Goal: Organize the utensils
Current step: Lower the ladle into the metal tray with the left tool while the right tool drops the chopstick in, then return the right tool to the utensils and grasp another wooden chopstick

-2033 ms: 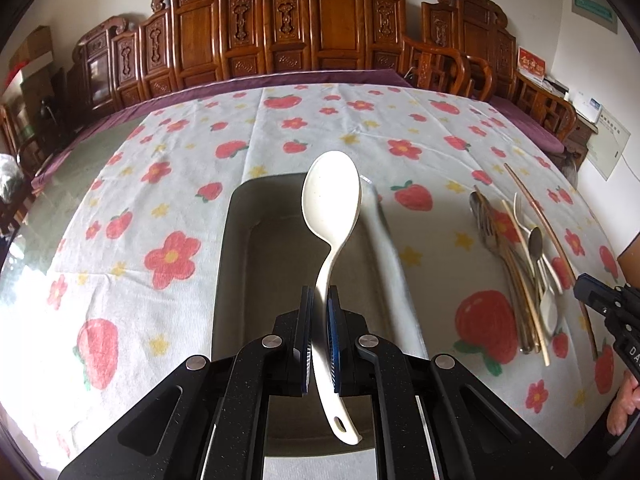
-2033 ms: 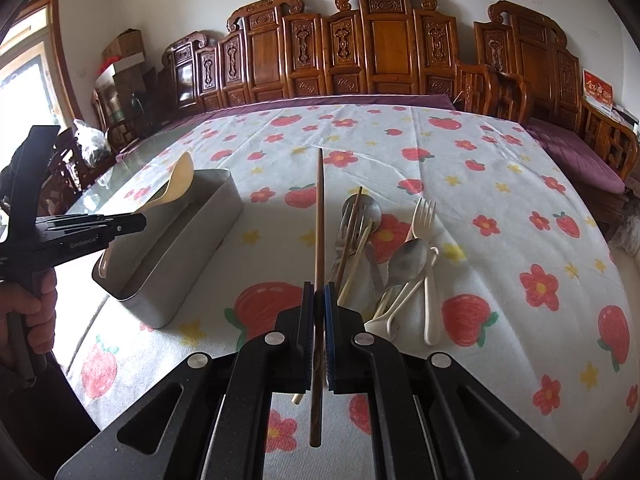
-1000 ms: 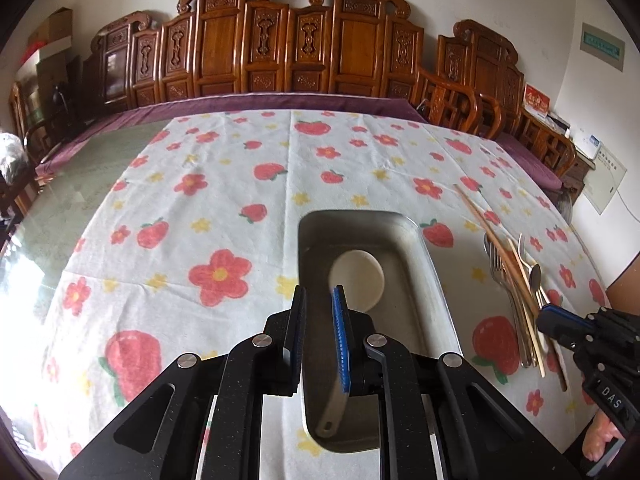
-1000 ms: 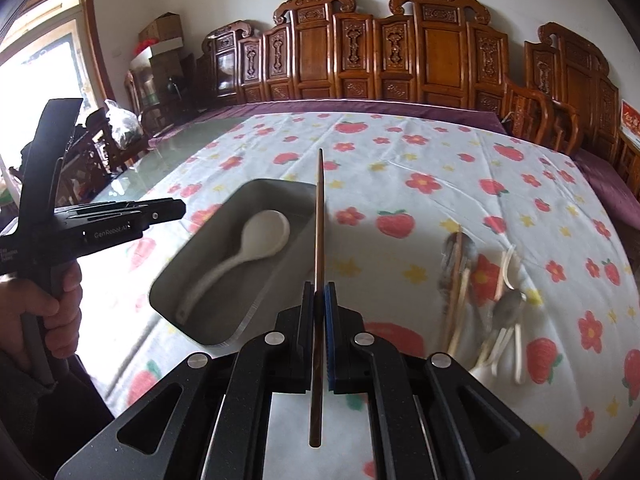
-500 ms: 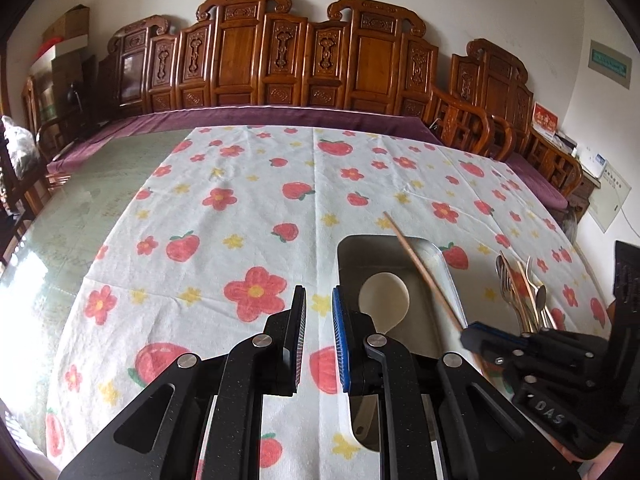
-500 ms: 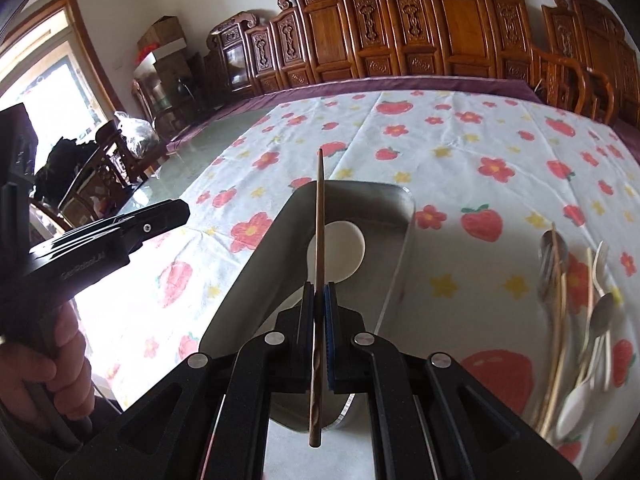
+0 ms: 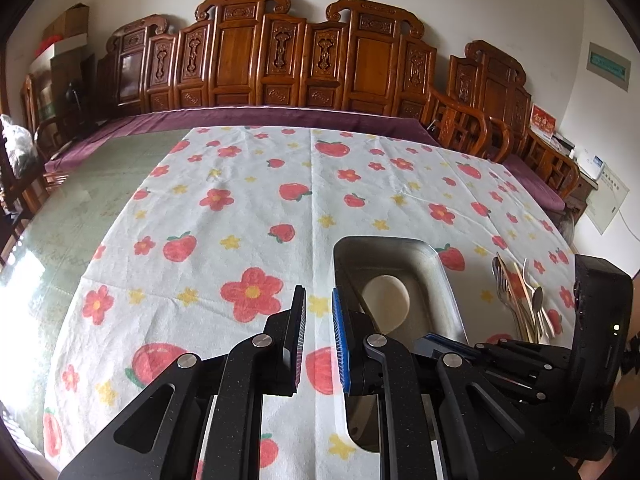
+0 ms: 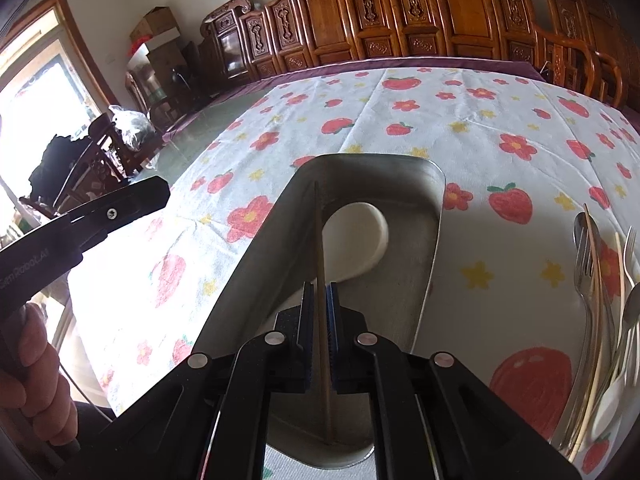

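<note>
On the bench a tray lies near the front, a spoon in it. A chopstick runs lengthwise over the tray, left of the spoon's bowl. Right of the tray lies a utensil pile. Chairs line the far edge.

Daylight is admitted through a blown-out window at left; straight lines are bowed by fisheye distortion, corners vignetted black.
</note>
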`<state>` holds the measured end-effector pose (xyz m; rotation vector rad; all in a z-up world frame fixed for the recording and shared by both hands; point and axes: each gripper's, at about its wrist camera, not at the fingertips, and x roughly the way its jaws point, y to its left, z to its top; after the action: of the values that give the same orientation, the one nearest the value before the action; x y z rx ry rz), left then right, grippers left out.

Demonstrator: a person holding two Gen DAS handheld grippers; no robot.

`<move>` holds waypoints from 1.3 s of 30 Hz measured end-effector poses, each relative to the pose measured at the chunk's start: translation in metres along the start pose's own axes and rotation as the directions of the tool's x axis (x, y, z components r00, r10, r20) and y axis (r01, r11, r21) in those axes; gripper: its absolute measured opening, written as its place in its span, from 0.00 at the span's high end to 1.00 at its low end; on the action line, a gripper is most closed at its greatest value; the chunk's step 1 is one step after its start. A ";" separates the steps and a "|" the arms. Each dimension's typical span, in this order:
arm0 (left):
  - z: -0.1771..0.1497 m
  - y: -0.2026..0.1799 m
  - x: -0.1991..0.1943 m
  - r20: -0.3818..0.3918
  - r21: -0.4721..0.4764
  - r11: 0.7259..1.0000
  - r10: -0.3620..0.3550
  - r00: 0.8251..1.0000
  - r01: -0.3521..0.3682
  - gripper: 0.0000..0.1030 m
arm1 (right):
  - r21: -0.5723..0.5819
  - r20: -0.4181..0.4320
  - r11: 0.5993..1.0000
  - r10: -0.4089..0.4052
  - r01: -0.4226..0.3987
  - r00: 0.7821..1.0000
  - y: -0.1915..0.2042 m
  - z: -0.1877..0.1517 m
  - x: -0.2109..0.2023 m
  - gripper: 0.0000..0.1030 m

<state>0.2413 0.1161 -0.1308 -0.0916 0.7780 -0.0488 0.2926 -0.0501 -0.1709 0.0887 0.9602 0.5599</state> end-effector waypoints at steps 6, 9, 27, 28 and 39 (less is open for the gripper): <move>-0.003 -0.012 0.000 -0.003 0.018 1.000 -0.023 1.000 0.023 0.88 | -0.050 0.063 0.998 -0.026 0.029 0.998 -0.019 -0.006 -0.044 0.92; -0.005 -0.023 0.000 -0.002 0.036 0.999 -0.036 0.999 0.036 0.82 | -0.063 0.093 0.995 -0.069 0.075 0.993 -0.038 -0.013 -0.072 0.92; -0.032 -0.092 0.006 -0.026 0.122 0.983 -0.134 0.991 0.137 0.55 | -0.046 0.036 0.959 -0.278 0.279 0.960 -0.131 -0.068 -0.093 0.82; -0.033 -0.095 0.006 -0.027 0.125 0.983 -0.135 0.990 0.137 0.55 | -0.047 0.026 0.959 -0.280 0.281 0.960 -0.131 -0.071 -0.089 0.82; -0.045 -0.121 0.004 -0.029 0.180 0.971 -0.153 0.988 0.155 0.55 | -0.071 -0.047 0.940 -0.339 0.335 0.940 -0.129 -0.090 -0.072 0.82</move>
<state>0.2113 -0.0075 -0.1531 0.0219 0.7773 -0.2679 0.2428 -0.2111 -0.2096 -0.1472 0.9880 0.2753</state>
